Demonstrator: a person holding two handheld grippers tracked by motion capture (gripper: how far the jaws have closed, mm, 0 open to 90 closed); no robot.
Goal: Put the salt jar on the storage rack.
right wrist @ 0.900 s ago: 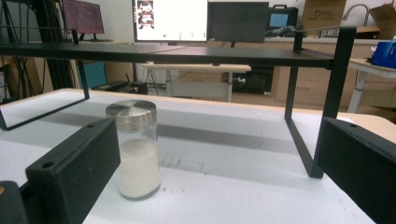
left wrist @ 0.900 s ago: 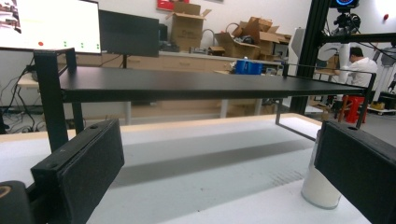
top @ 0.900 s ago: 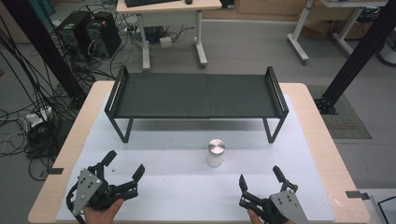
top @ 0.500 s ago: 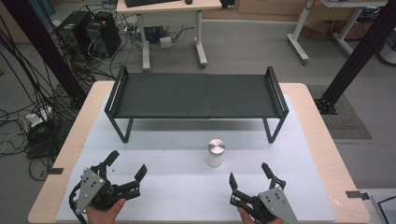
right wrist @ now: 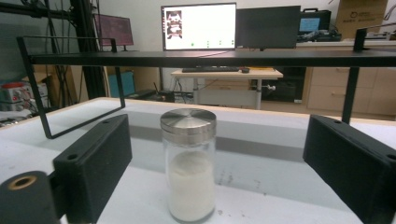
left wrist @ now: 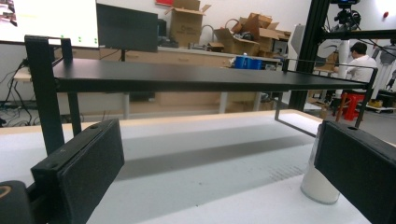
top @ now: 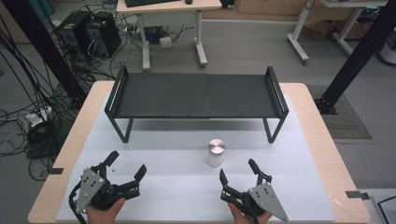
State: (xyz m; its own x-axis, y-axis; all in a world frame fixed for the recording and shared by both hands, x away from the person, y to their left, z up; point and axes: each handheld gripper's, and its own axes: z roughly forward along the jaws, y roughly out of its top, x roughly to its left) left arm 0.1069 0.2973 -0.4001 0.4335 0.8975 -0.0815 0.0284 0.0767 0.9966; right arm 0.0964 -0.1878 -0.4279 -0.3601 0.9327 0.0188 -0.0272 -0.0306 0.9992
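Right tool [top: 239, 172] jaws wide, jar [top: 215, 152] just ahead, betw. them

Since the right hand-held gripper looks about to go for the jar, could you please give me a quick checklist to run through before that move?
1. Right hand-held gripper open wider than the jar: ok.
2. Jar lined up between its jaws in the right gripper view: ok.
3. Jar upright, metal lid on: ok.
4. Jaws not yet touching the jar: ok.
5. Left hand-held gripper open and off to the side: ok.
6. Lid screwed tight: cannot tell.
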